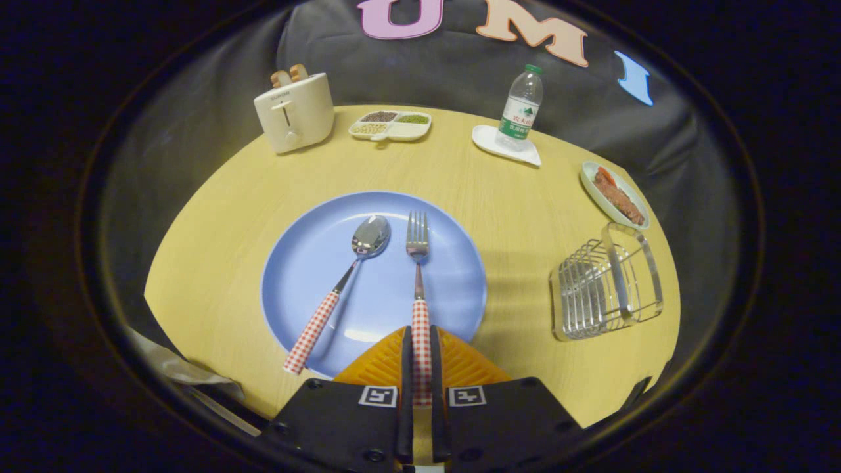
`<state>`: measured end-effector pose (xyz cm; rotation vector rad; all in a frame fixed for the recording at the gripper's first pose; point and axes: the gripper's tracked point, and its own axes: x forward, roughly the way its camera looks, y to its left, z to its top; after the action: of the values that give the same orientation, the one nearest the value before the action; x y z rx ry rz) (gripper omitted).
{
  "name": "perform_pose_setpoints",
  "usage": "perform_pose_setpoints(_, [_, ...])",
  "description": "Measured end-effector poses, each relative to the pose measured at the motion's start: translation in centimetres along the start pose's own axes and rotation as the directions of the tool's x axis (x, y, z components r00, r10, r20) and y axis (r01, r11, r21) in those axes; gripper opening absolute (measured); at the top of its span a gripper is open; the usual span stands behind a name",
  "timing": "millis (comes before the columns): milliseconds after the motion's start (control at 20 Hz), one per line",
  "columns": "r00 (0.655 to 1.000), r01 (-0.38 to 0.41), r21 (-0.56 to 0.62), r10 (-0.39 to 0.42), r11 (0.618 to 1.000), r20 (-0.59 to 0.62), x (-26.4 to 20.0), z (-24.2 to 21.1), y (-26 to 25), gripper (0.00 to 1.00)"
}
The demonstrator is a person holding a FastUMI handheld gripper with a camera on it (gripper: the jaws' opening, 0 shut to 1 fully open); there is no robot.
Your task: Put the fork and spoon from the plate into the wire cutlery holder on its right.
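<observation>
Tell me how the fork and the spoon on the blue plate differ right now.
The fork lies straight ahead, its checked handle pinched between the gripper jaws; the spoon lies free to its left, ungripped. The fork runs straight along the fingers, while the spoon is angled, its handle end reaching the plate rim. The fork ends in tines, the spoon in a rounded bowl. Both have red-and-white checked handles and shiny metal heads.

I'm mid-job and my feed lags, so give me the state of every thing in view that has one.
claw: shut on the fork's checked handle
fork: gripped, tines over the plate
spoon: lying loose on the plate
plate: flat on the table, holding both utensils
wire cutlery holder: upright, empty
water bottle: upright, capped, on a white tray
toaster: bread in its slots
</observation>
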<state>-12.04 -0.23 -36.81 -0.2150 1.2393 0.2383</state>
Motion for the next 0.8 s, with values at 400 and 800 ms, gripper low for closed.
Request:
perform_pose_setpoints(400, [0.996, -0.088, -0.057, 0.087, 0.995, -0.024, -4.0, 0.9, -3.0, 0.14])
perform_pose_setpoints(800, [0.992, -0.124, -0.076, 0.123, 0.989, -0.023, -7.5, 3.2, -10.3, 0.14])
